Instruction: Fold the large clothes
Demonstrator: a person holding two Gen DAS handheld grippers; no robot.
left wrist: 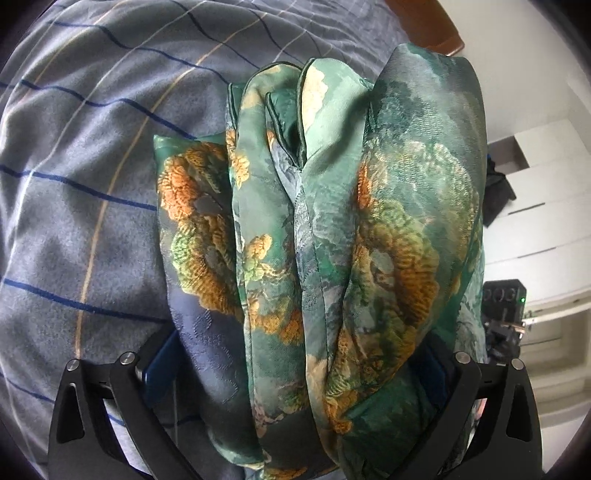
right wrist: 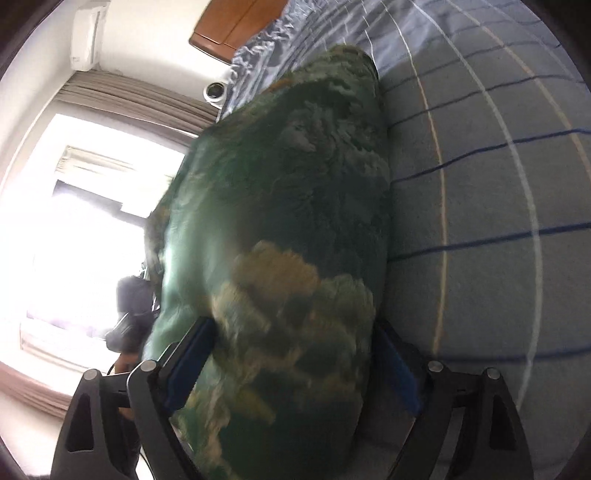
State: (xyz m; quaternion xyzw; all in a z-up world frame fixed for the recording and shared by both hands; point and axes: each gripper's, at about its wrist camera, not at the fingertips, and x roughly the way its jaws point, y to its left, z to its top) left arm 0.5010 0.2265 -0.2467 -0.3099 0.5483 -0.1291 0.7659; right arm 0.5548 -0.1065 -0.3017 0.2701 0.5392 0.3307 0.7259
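While your left gripper (left wrist: 299, 373) sits low-centre in the left wrist view, its jaws are clamped on the garment (left wrist: 317, 236), a green satin piece w/ orange floral print, bunched into several long folds running up the middle of frame. Dark piped edges show near top centre. Bedspread (left wrist: 92, 206), grey w/ blue and tan stripes, fills the left side; white cabinets sit at the right edge. In the right wrist view your right gripper (right wrist: 295, 365) is at bottom centre, jaws likewise closed around a thick wad of the garment (right wrist: 288, 206), which is blurred and stretches toward upper centre. Bedspread (right wrist: 487, 221) lies on the right, bright window (right wrist: 74, 221) on the left, wooden headboard (right wrist: 236, 26) at top
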